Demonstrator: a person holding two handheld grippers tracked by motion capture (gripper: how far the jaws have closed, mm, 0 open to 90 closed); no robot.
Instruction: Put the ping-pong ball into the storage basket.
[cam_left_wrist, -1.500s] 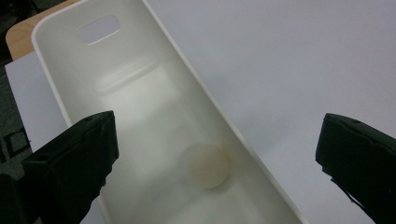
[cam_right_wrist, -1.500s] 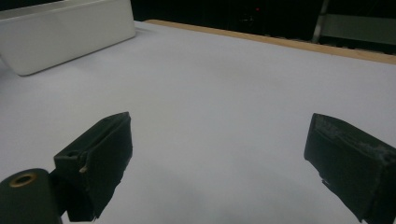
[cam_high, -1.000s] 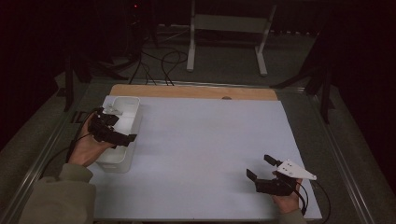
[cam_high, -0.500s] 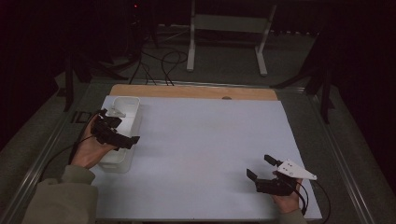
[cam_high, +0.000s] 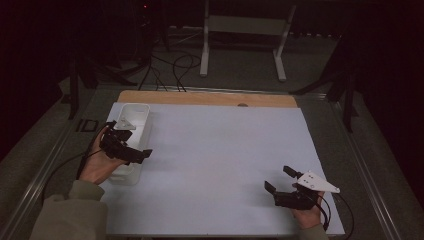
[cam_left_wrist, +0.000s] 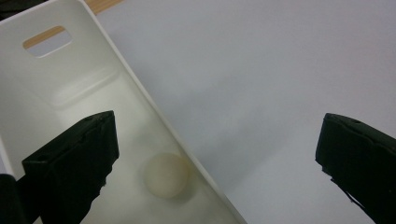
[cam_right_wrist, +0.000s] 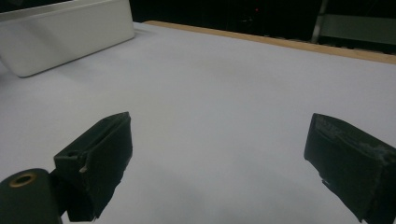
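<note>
Left gripper (cam_high: 142, 153): hangs over the near end of the white bin (cam_high: 146, 114), jaws spread wide and holding nothing.
Straddle: seen through the left gripper view, one jaw sits inside the bin (cam_left_wrist: 140, 100) and the other out over the white table sheet (cam_left_wrist: 261, 79), so the bin's long wall runs right between them.
Ball (cam_left_wrist: 166, 174): a small cream ball, resting on the bin floor, tucked against the foot of that wall.
Which way it lies: just inside of the wall, close beside the jaw that sits in the bin, low in the left gripper view and off centre between the jaws.
What the move turns on: the gap is centred on the wall, not the ball, so I'd say the gripper needs to slide sideways into the bin before it drops, or it pinches plastic.
Bin's long axis: runs away from the person, toward the far wooden edge (cam_high: 200, 97); the ball has no axis, any approach angle grips the same.
Right gripper (cam_high: 281, 179): down at the near right corner of the sheet, jaws spread, empty, with bare sheet between them.
Nearer hand: the left by a long way; the right is well apart from the bin (cam_right_wrist: 70, 28).
Risk: a round ball hard against a wall may roll off along the floor when nudged.
</note>
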